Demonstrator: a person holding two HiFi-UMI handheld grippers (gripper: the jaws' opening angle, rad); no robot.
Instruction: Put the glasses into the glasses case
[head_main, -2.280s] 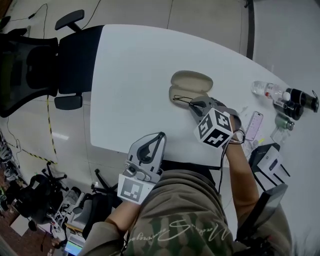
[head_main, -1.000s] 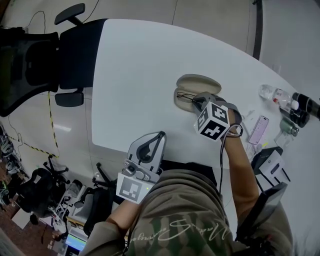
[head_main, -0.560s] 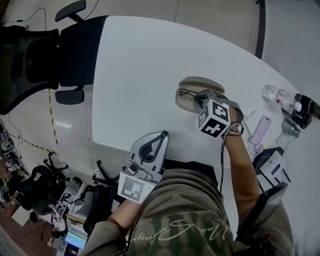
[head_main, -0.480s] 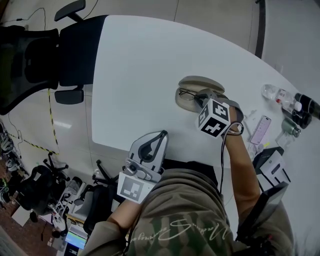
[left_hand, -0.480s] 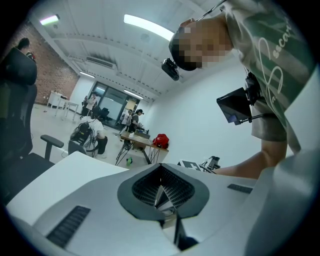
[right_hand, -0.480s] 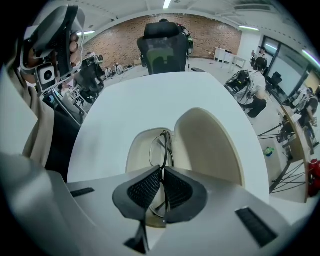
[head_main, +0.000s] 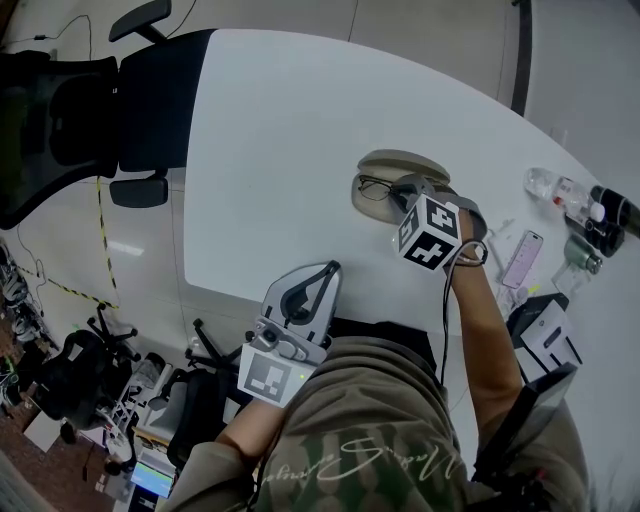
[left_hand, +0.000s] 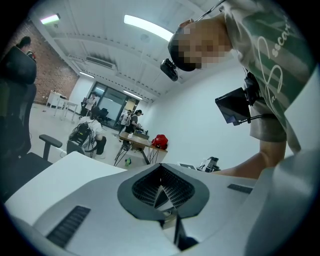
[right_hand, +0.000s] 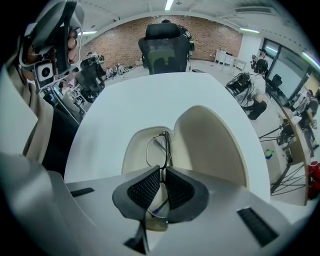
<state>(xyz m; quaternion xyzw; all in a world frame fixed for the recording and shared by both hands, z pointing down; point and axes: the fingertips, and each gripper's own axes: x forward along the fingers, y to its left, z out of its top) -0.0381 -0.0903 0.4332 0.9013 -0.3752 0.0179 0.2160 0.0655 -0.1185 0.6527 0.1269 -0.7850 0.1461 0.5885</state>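
Beige glasses case (right_hand: 212, 145) lies open on the white bench (head_main: 270, 140), its lid beside its tray. Black-framed glasses (right_hand: 158, 149) sit in the tray, and the right gripper (right_hand: 161, 175) has its fingers (right_hand: 144, 190) pinching the frame at the bridge. The left gripper (left_hand: 161, 187) hangs off the bench's near edge, fingers (left_hand: 147, 186) pressed together on nothing. Pale script runs across the person's shirt (head_main: 350, 460), too warped to read. Each gripper's cube bears black-and-white square markers.
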